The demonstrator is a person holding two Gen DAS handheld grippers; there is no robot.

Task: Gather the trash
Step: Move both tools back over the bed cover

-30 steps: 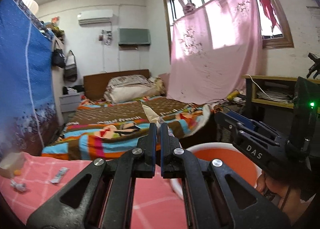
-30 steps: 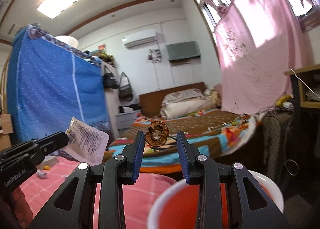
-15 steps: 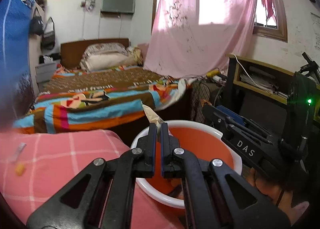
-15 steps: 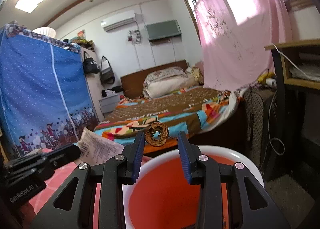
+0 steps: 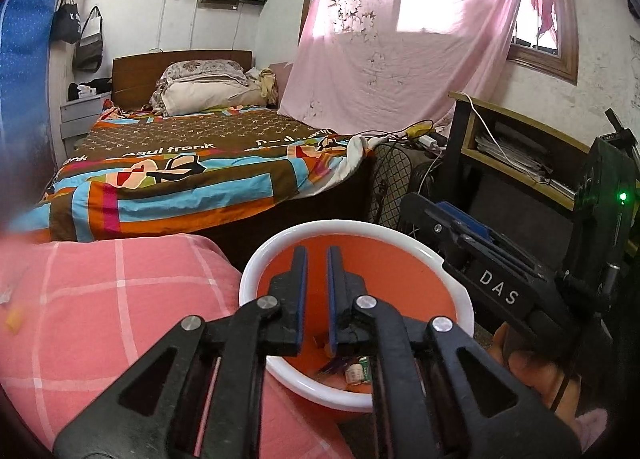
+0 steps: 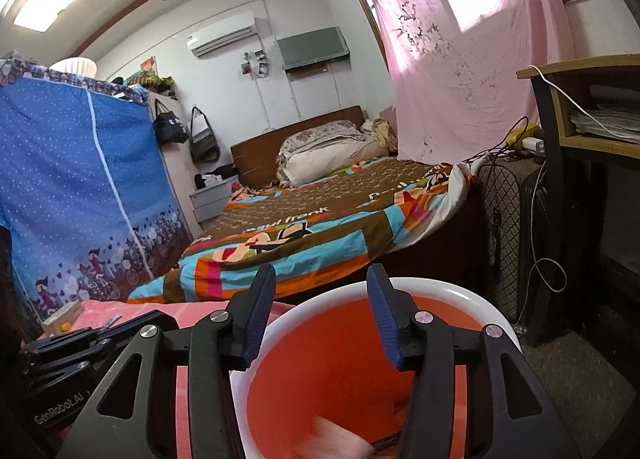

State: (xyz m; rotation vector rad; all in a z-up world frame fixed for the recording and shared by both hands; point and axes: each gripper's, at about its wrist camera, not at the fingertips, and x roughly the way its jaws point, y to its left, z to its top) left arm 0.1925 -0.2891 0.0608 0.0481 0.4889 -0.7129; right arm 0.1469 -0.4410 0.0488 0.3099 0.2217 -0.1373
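Bed (image 5: 192,163) with patchwork cover, pink curtain (image 5: 400,47) (sunlit), blue wardrobe (image 6: 76,187), white walls.

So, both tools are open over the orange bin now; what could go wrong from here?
1. The orange bin stands tight against the pink checked cover, so pulling the left tool back carelessly could tip it.
2. The right tool sits close beside the left one, so they may collide when withdrawing.
3. Small scraps remain on the cover and are easily missed.

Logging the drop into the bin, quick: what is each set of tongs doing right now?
Left tongs: open a crack, just been opening, empty, over the bin.
Right tongs: open, just been opening, empty.
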